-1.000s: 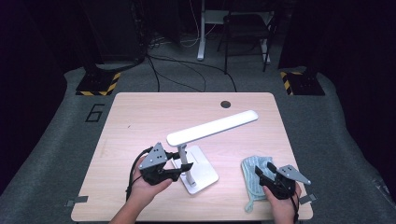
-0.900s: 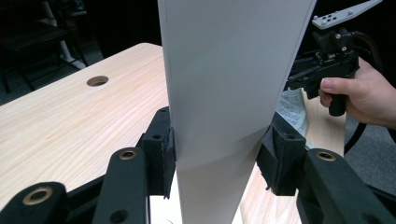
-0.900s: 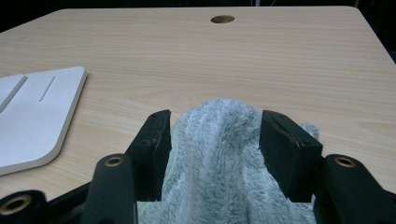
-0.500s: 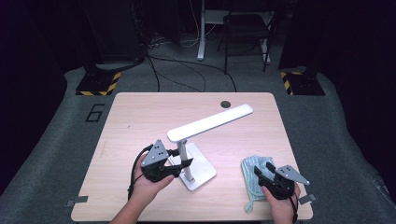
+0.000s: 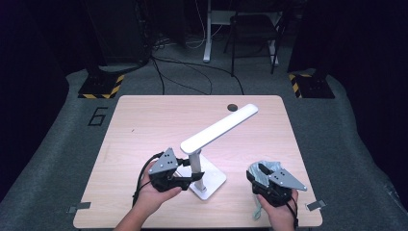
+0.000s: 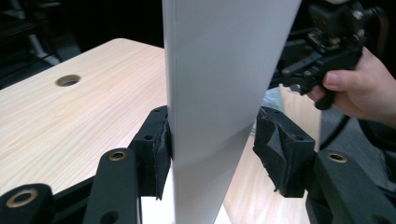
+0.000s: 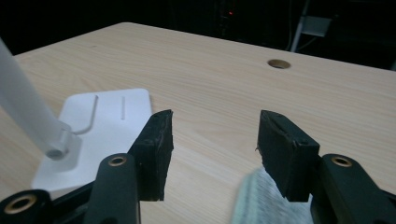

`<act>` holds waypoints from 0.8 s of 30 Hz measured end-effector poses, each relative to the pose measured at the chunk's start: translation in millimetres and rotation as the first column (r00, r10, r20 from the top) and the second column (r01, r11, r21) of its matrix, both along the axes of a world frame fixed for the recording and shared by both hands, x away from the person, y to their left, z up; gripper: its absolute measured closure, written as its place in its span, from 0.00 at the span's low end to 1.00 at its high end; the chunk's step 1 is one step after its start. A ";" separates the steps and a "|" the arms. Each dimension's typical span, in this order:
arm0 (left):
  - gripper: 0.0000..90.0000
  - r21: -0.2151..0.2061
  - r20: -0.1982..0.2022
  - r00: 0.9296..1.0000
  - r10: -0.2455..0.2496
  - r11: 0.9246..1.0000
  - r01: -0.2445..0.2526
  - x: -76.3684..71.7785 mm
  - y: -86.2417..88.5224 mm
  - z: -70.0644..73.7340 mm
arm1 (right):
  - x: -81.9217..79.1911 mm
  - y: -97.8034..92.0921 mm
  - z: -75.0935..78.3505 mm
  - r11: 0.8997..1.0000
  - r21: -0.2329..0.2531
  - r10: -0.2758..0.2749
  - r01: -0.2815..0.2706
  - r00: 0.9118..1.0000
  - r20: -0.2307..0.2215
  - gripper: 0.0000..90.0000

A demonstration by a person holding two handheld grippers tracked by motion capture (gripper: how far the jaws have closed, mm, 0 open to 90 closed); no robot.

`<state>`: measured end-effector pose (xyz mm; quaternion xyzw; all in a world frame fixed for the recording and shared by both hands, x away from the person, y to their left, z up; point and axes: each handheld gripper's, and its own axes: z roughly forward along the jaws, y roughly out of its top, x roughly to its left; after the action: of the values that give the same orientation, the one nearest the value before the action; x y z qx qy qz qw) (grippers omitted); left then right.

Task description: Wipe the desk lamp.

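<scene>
Your left gripper (image 5: 192, 177) was at the post (image 5: 196, 163) of the white lamp (image 5: 219, 131), near the front edge of the table (image 5: 144, 120). In the left gripper view the post (image 6: 219, 93) stood between the jaws: the left pad (image 6: 161, 149) touched it, while a small gap remained at the right pad (image 6: 275, 149), so the jaws were not fully closed on it. The lamp base (image 7: 100, 126) lay flat and its head rose obliquely toward the far right. Your right gripper (image 7: 212, 149) had its jaws wide apart with nothing between them, and it hovered over a pale green cloth (image 7: 266, 200) at the front right
</scene>
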<state>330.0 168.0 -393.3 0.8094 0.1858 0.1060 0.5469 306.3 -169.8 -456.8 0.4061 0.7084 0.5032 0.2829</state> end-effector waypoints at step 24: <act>0.66 0.026 0.032 0.995 -0.095 0.995 0.094 6.3 -27.6 -0.6 | 0.9 -33.2 -16.1 0.994 0.066 -0.085 0.088 0.995 -0.058 0.50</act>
<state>336.3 140.4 -393.9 0.8220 0.1369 0.0956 0.5444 307.2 -203.0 -472.8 0.4597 0.6800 0.5031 0.2706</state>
